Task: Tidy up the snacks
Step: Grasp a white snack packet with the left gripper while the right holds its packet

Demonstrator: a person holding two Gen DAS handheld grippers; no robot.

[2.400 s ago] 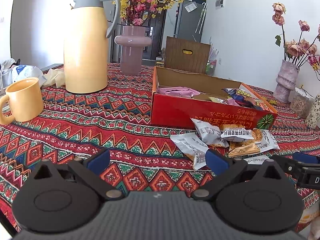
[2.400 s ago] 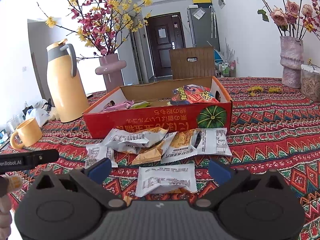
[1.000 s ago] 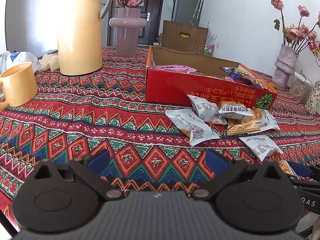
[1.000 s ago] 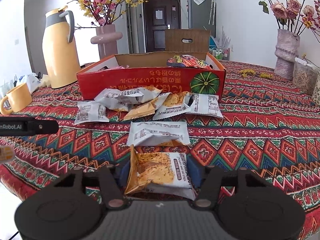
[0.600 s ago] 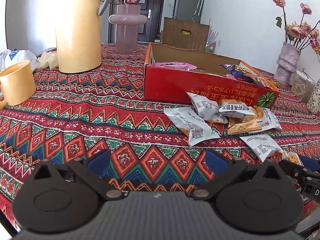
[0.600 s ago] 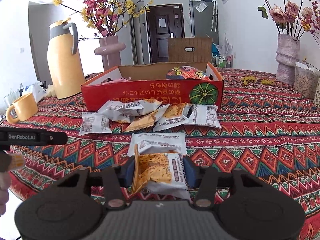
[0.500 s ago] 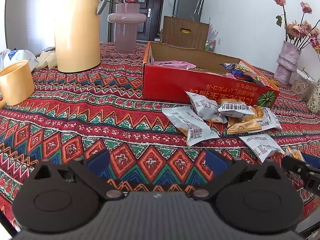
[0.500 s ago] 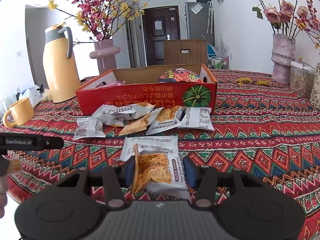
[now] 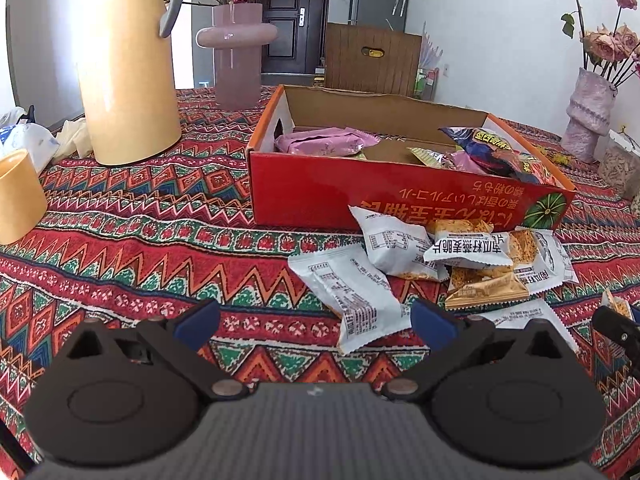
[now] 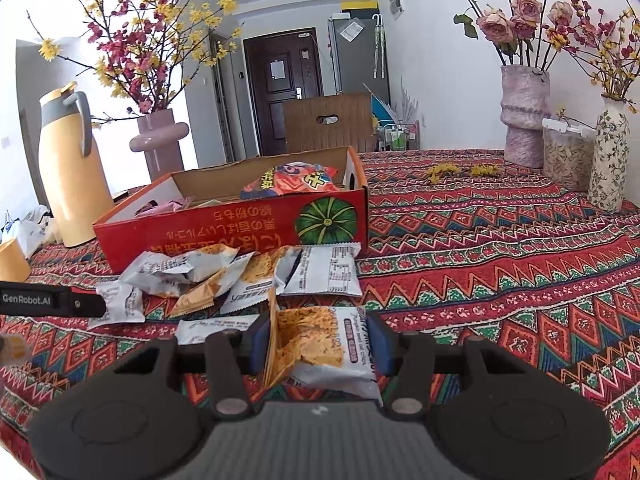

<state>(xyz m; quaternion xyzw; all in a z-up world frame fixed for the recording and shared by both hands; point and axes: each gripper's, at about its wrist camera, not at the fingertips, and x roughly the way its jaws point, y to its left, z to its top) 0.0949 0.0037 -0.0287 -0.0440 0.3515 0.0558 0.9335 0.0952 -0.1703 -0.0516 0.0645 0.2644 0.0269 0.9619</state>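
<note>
A red cardboard box (image 9: pixel 400 196) (image 10: pixel 224 232) stands on the patterned tablecloth with pink and dark snack bags inside. Several white and orange snack packets (image 9: pixel 440 256) (image 10: pixel 248 268) lie in a loose pile against its front wall. My right gripper (image 10: pixel 316 340) is shut on one white and orange snack packet (image 10: pixel 316 344), held just above the cloth before the pile. My left gripper (image 9: pixel 314 320) is open with nothing between its blue pads, low over the cloth; the nearest white packet (image 9: pixel 352 296) lies just ahead of it. The right gripper's tip (image 9: pixel 616 324) shows at the left view's right edge.
A tall yellow thermos (image 9: pixel 128 68) and a pink vase (image 9: pixel 236 60) stand behind and left of the box. A yellow mug (image 9: pixel 18 196) sits at the far left. Vases (image 10: pixel 524 116) and a clear container (image 10: pixel 566 152) stand at the back right. A wooden chair (image 10: pixel 328 124) is behind the table.
The right gripper closed on the packet and has lifted and carried it toward the box. The left gripper has moved forward toward the pile, still open.
</note>
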